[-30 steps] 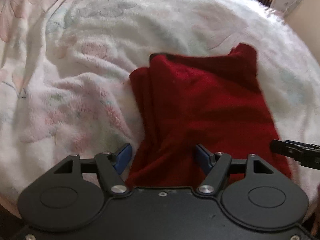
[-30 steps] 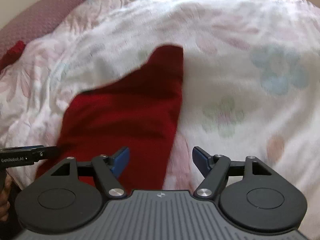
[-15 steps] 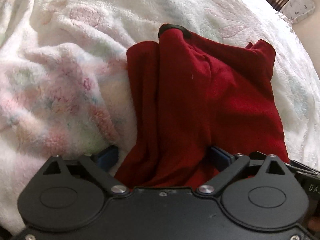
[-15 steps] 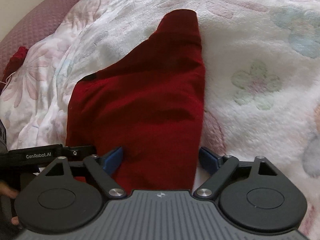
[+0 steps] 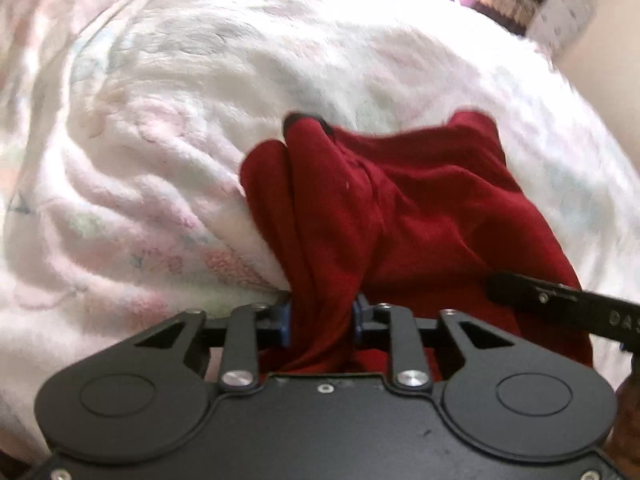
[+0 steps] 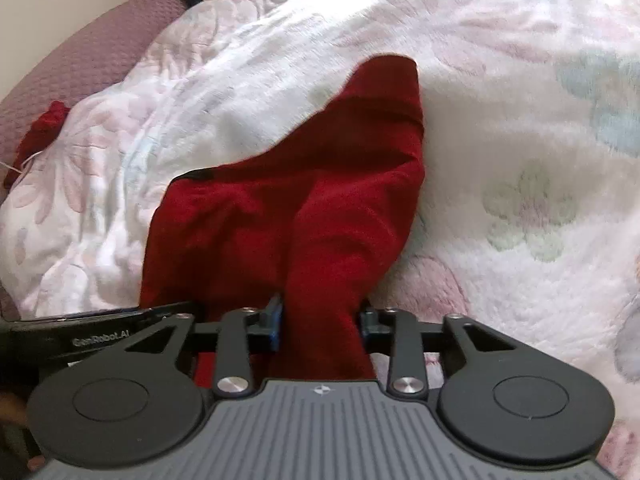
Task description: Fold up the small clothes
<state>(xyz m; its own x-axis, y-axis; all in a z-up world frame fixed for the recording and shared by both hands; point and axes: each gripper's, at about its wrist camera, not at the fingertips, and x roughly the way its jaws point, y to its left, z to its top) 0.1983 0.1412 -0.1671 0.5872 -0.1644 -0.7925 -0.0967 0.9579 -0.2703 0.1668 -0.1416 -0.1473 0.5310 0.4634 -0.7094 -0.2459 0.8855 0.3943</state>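
Up close in the left wrist view, the left claw (image 5: 322, 316) has just been closing, and its blue pads now pinch a bunched fold at the near edge of the red garment (image 5: 400, 216). That garment lies crumpled on a fluffy white floral blanket (image 5: 160, 152) covering the bed, with a dark trim showing at its far left corner. The right claw's black finger juts in from the right edge, over the garment's near right corner.

Next, in the right wrist view, the right claw (image 6: 320, 320) has likewise just been closing and grips a gathered ridge of the red garment (image 6: 320, 208) between its pads. The cloth fans out from the grip toward the far left, one narrow part reaching up the blanket (image 6: 500, 128). A purple pillow (image 6: 80, 60) lies at the far left, with another bit of red fabric (image 6: 44, 128) against it.
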